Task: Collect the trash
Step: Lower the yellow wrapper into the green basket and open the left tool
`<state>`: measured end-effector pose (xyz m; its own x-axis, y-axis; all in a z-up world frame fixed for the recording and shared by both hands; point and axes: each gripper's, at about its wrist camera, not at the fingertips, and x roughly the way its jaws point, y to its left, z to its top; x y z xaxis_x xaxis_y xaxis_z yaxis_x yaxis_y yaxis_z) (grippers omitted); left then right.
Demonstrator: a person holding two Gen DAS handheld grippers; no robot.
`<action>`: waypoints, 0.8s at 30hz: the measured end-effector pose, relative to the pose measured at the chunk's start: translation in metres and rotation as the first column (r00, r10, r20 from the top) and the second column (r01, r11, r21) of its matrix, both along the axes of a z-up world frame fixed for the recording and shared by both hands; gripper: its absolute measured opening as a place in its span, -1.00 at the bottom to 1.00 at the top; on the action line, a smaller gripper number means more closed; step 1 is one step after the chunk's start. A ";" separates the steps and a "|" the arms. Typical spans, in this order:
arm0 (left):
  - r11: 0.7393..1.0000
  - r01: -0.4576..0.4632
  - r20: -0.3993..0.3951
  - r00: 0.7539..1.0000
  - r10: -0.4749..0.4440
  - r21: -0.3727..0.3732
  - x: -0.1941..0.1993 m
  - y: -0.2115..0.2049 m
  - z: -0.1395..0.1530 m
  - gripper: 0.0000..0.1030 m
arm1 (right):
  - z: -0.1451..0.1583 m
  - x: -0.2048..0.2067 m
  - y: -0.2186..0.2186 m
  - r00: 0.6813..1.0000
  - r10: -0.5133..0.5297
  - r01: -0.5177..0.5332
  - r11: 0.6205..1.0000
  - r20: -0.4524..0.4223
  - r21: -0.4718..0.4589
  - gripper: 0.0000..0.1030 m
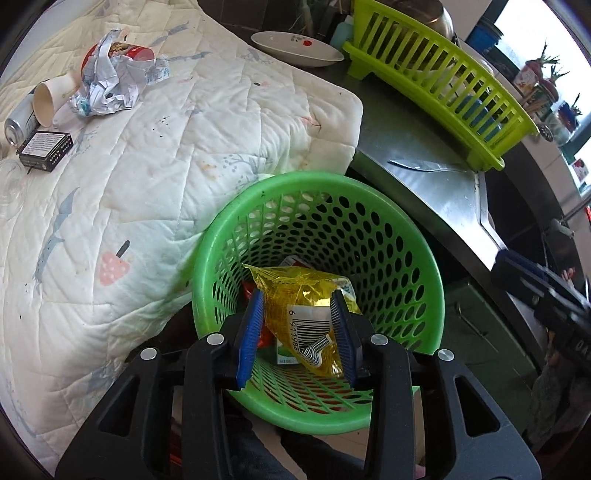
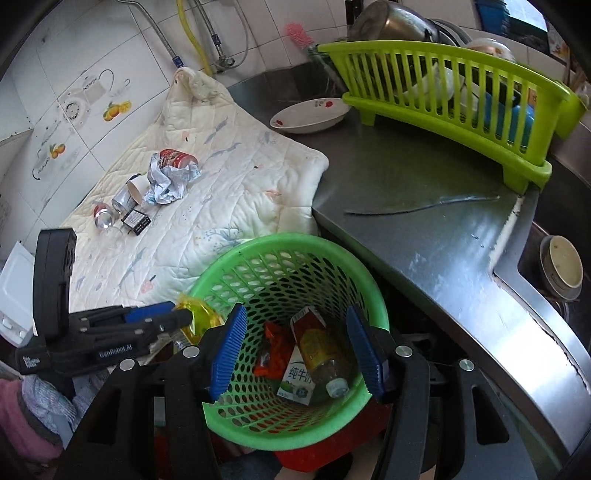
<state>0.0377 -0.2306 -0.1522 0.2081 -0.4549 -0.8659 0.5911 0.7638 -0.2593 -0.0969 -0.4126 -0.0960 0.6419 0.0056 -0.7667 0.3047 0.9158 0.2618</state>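
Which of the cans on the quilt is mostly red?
The red can farthest back, behind the crumpled paper; the two others nearer the black box are silvery.

A home kitchen. A stainless-steel worktop (image 2: 424,206) runs along a wall of white tiles (image 2: 66,92) printed with fruit, with water hoses (image 2: 207,40) hanging at the wall. Toward the worktop's far edge stands a lime-green dish rack (image 2: 443,107) holding crockery, with a steel pot (image 2: 395,22) behind it and a white dish (image 2: 310,114) beside it. A knife (image 2: 417,208) lies on the bare steel. At the worktop's right edge a sink (image 2: 554,258) holds a bowl (image 2: 561,271).
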 end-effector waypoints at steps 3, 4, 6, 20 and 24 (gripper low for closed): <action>1.000 -0.016 0.006 1.000 0.016 0.007 -0.001 -0.002 0.003 -0.28 | -0.005 -0.012 0.001 1.000 -0.008 0.008 1.000 -0.008 -0.003 0.06; 1.000 -0.026 0.007 1.000 0.025 0.009 0.000 -0.001 0.004 -0.28 | -0.007 -0.016 0.002 1.000 -0.007 0.007 1.000 -0.010 0.005 0.06; 0.999 -0.040 0.009 0.999 0.040 0.010 0.001 -0.001 0.006 -0.28 | -0.010 -0.023 0.005 1.000 -0.004 0.004 1.000 -0.017 -0.002 0.06; 0.991 -0.137 0.026 0.990 0.137 0.010 0.004 -0.003 0.015 -0.28 | 0.001 -0.048 0.027 0.999 0.050 -0.049 0.998 0.013 -0.045 0.11; 0.989 -0.148 0.021 0.989 0.148 0.008 0.001 -0.001 0.015 -0.28 | 0.002 -0.049 0.031 0.998 0.064 -0.063 0.996 0.016 -0.055 0.12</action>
